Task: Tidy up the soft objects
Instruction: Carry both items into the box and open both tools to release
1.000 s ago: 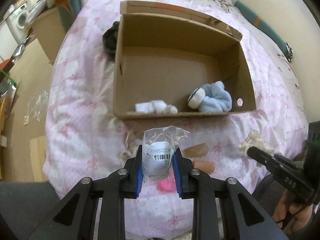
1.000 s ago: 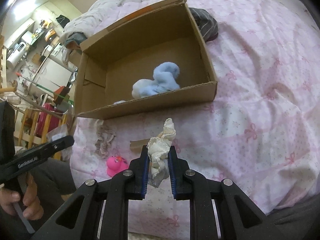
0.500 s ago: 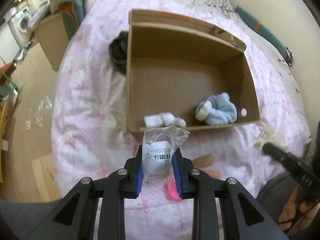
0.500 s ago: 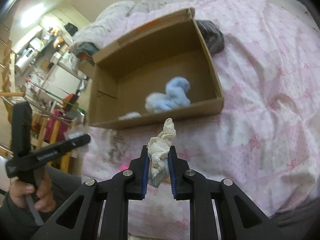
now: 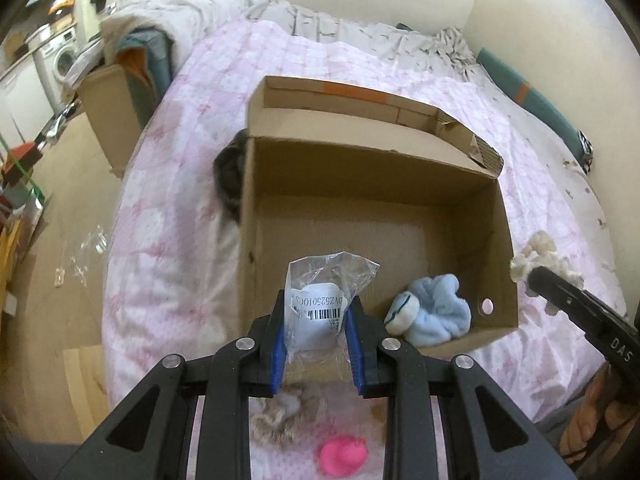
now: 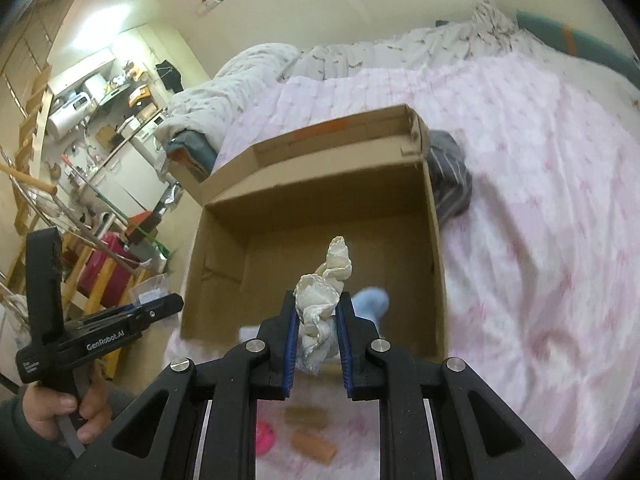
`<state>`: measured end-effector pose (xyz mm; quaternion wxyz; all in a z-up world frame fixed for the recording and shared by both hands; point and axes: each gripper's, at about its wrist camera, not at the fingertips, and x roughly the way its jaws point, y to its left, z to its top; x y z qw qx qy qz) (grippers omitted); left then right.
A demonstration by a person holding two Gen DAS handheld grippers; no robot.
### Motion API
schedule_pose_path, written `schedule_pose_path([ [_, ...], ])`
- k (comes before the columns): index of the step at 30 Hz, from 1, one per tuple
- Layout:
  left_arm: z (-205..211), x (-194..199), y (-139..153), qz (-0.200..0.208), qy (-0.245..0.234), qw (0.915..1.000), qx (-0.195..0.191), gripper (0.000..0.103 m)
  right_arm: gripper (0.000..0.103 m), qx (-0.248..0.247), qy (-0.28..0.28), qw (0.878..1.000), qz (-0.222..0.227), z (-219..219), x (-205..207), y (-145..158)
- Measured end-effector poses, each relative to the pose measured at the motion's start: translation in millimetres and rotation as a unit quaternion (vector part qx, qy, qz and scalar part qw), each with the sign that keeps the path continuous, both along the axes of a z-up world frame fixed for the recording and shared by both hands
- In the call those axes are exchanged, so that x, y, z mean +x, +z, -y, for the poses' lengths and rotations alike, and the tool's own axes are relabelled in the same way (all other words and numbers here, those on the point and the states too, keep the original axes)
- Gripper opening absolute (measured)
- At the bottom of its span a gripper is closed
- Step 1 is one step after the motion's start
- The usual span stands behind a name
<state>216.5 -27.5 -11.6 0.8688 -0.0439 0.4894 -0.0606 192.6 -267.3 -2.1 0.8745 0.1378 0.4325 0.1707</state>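
Observation:
An open cardboard box sits on the pink bedspread and also shows in the right wrist view. My left gripper is shut on a clear plastic bag with a white soft item and barcode label, held over the box's near edge. My right gripper is shut on a cream lace scrunchie, above the box's near wall; it shows at the right in the left wrist view. A light blue fluffy item lies in the box's near right corner.
A beige fuzzy scrunchie and a pink toy lie on the bed in front of the box. Two tan pieces lie there too. A dark striped cloth lies beside the box. Floor clutter is at the left.
Both grippers rose and moved forward toward the box, each still holding its item; they now hang over the box's near edge.

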Motion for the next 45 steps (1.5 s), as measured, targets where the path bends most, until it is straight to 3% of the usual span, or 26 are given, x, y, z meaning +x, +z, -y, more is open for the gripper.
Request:
schedule_pose_path([
  [8,4,19,-23,0.014,0.009,0.9997,0.019,0.023,0.02,-0.004,0.0,1.0,-0.016,-1,17,-30],
  [11,-2,25,-33,-0.005,0.026,0.9996,-0.005,0.023,0.02,0.003,-0.004,0.999,-0.032,0,17,-40],
  [21,11,20,-34,0.013,0.009,0.9997,0.019,0.023,0.02,-0.012,0.009,0.999,-0.033,-10,22,-43],
  [29,8,23,-39,0.005,0.019,0.9997,0.013,0.023,0.02,-0.018,0.017,0.999,-0.041,-15,24,-49],
  [33,13,20,-40,0.001,0.008,0.9999,0.01,0.03,0.02,-0.02,0.02,0.999,-0.039,-17,24,-50],
  [37,16,19,-37,0.009,0.005,0.9998,0.016,0.046,0.02,-0.026,0.022,0.999,-0.039,-19,24,-50],
  [40,17,18,-35,0.015,0.002,0.9997,0.016,0.053,0.02,-0.024,0.023,0.999,-0.037,-20,24,-50],
  [45,20,17,-35,0.02,0.002,0.9994,0.029,0.055,0.02,-0.021,0.022,0.999,-0.038,-18,25,-51],
])
